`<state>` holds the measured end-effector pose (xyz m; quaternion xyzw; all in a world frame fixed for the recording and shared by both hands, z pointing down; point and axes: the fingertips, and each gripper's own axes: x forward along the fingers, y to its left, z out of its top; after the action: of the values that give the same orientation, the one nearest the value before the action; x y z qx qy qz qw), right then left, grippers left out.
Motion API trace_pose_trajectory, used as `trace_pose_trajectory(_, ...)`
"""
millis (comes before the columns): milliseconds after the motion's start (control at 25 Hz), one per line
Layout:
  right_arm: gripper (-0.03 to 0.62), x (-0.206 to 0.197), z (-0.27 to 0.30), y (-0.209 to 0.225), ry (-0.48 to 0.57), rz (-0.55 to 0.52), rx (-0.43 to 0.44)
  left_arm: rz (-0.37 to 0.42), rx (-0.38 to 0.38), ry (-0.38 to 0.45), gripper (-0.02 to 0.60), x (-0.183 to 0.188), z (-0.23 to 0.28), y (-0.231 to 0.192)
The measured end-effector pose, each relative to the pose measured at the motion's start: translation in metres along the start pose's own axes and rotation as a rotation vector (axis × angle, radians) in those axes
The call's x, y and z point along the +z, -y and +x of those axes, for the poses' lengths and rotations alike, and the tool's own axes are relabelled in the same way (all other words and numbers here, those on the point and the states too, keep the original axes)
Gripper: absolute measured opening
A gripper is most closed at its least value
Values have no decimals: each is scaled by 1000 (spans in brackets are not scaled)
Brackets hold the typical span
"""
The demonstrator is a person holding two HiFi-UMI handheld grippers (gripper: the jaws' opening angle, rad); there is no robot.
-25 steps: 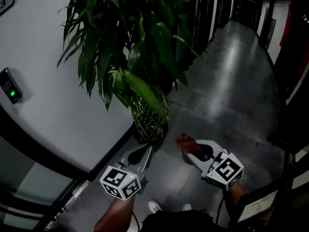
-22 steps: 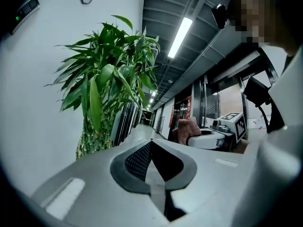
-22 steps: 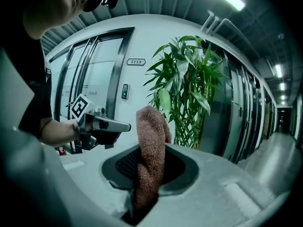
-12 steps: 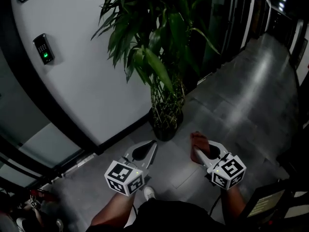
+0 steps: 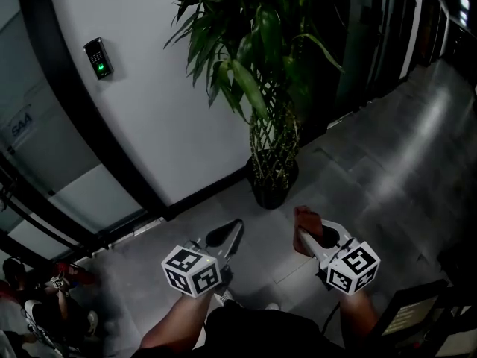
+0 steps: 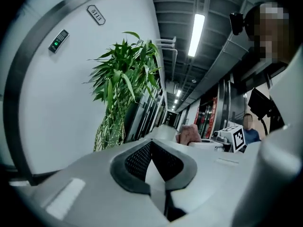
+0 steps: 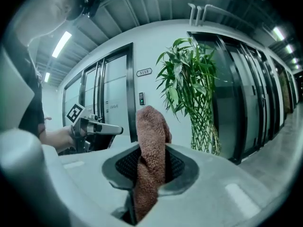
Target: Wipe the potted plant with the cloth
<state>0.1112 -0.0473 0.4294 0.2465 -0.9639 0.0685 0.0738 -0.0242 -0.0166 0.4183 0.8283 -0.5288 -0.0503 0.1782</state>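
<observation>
Got the right hand-held gripper point(image 5: 302, 239) pinched tight on a brownish terry cloth point(image 7: 150, 136), with a good tuft poking up past the jaws. Guessing that's deliberate, to put soft stuff on a leaf instead of hard plastic. Got the left hand-held gripper point(image 5: 234, 230) closed all the way on nothing, probably kept free to steady a leaf or stem. Holding both low and roughly level, side by side, near each other but apart, aimed toward the potted plant point(image 5: 257, 58).

No contact with the plant yet, so calling this the approach, with the wiping not started. Found the plant parked on the floor point(image 5: 358, 177) right against the curved white wall point(image 5: 171, 110): dark pot point(image 5: 270, 192) at the bottom, woven lattice of stems point(image 5: 274, 151) above it, leaves fanning out on top, well above the cloth. Means lifting the cloth a fair way to reach any leaf.

Room-wise, tight on the wall side, with leaf tips close to the paint. Hard to get in behind there. Loads of open corridor floor to the right and in front though, so better to come in from that side. Also spotted a small keypad point(image 5: 98, 58) with a green light on the wall, left of the foliage and well apart, so not in the way. Worth minding the long thin leaves: look floppy, likely to bend away unless supported from below.
</observation>
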Motion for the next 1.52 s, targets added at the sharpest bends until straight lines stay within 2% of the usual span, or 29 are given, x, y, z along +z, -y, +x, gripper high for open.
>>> trace_pose_trajectory(160,64,2,-13,-2,22,4,-6,137,43,-1,18,7,-5,11)
trace_pose_trajectory(280,64,-4,-18,-2,26,10,-25,207,27,-18,18,2,-6,21)
trace_pose_trajectory(520,64,-18,-21,-6,13,31,-68,144,-26,-64,18,-14,0,14)
trace_pose_trajectory(920,64,-17,6,-28,30,52,-192,197,-54,-58,18,18,-24,-30)
trace_pose_trajectory(1160,64,-1,22,-63,45,19,-229,183,-115,-35,18,26,-36,-47)
trace_pose_trajectory(1520,64,-14,28,-92,-10,26,-290,160,-157,-50,18,24,-50,-68)
